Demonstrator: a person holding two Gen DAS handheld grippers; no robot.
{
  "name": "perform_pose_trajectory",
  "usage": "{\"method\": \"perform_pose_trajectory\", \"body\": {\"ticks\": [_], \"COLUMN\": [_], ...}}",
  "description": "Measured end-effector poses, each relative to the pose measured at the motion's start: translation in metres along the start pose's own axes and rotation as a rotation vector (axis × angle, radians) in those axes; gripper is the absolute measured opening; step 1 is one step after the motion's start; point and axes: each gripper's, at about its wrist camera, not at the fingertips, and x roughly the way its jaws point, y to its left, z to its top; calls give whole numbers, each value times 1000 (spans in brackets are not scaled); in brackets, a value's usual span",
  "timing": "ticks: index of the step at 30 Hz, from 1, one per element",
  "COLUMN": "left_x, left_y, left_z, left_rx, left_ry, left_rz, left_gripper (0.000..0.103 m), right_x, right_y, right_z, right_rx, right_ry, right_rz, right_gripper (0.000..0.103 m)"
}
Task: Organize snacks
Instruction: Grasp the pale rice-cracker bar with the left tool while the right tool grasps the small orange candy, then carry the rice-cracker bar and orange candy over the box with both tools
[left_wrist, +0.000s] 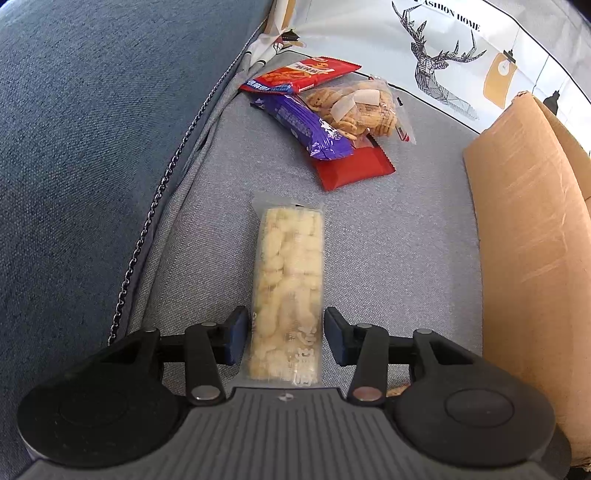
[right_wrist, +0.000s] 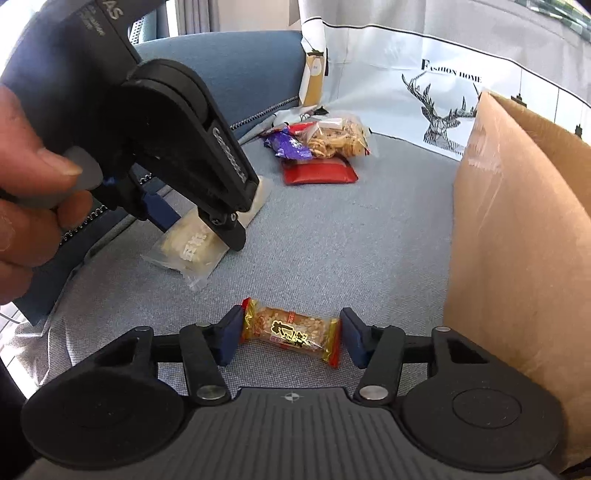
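Observation:
A long clear pack of pale puffed snack (left_wrist: 288, 284) lies on the grey sofa seat. My left gripper (left_wrist: 284, 332) is open, its blue pads either side of the pack's near end with small gaps. In the right wrist view the left gripper (right_wrist: 199, 218) stands over the same pack (right_wrist: 188, 251). My right gripper (right_wrist: 290, 338) is open around a small gold-and-red peanut bar (right_wrist: 290, 332) lying crosswise between its pads, not squeezed. A pile of snacks lies further back: red packet (left_wrist: 303, 75), purple packet (left_wrist: 306, 127), clear cracker bag (left_wrist: 354, 107), red bar (left_wrist: 354, 168).
A brown cardboard box (left_wrist: 528, 236) stands at the right; it also shows in the right wrist view (right_wrist: 517, 236). A blue sofa backrest (left_wrist: 92, 147) rises at the left. A white printed cloth with a deer drawing (left_wrist: 439, 66) hangs behind.

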Motion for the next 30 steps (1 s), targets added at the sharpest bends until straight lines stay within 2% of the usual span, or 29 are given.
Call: {"method": "perform_pose_trajectory", "body": {"ticks": [2, 11, 20, 25, 30], "left_x": [0, -7, -37, -64, -86], "left_y": [0, -2, -3, -8, -20], "left_z": [0, -1, 3, 5, 6], "left_rx": [2, -11, -60, -65, -49], "left_ry": [0, -29, -156, -235, -305], "left_rz": [5, -23, -95, -133, -171], "left_gripper": [41, 40, 40, 40, 40], "right_x": [-4, -23, -66, -95, -124], "right_y": [1, 5, 2, -21, -71], "right_z": [0, 6, 34, 59, 84], "right_rx": [-11, -67, -95, -100, -69], "right_ry": [-16, -73, -175, -257, -336], "right_rz": [-7, -27, -43, -72, -138], "right_gripper": [57, 57, 57, 57, 57]}}
